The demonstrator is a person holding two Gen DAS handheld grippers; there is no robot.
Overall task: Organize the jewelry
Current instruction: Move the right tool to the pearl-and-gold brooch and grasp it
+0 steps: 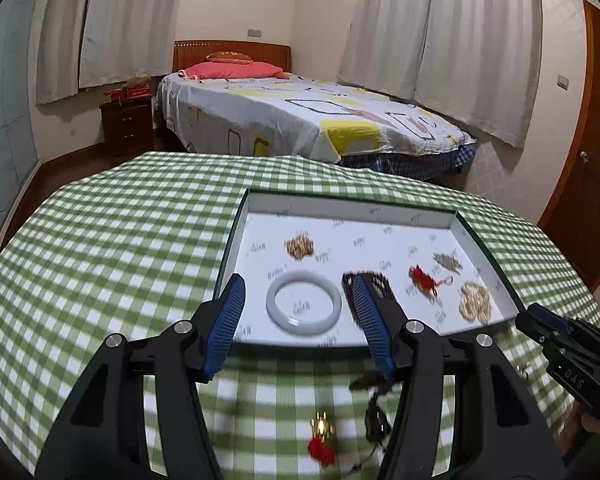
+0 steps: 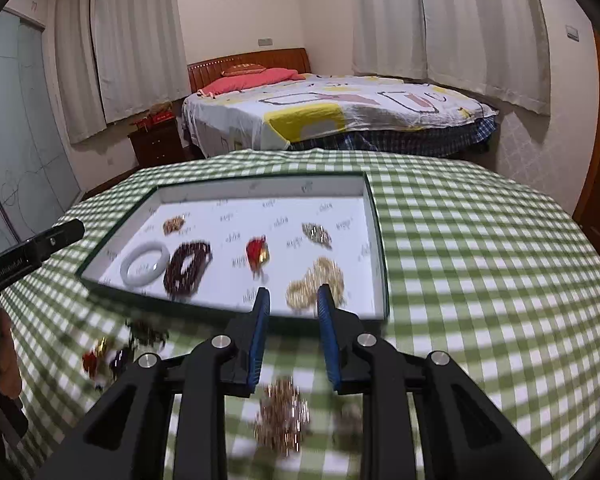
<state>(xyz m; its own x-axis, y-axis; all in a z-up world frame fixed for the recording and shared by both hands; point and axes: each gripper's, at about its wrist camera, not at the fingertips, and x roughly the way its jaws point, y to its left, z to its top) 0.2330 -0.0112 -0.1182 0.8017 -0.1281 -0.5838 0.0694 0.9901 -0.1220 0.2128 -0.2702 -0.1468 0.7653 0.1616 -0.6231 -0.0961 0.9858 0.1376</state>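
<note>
Both wrist cameras look forward and downward over the checked tablecloth [image 1: 100,240], close above it. Both share the shallow white tray [image 1: 352,208] and the bed [image 2: 340,112] beyond.

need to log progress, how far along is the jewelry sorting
Done: six pieces lie in the tray, including the white bangle. In hand: nothing; left gripper and right gripper are open. Left: red-gold charm, dark beads and copper chain on the tablecloth.
</note>
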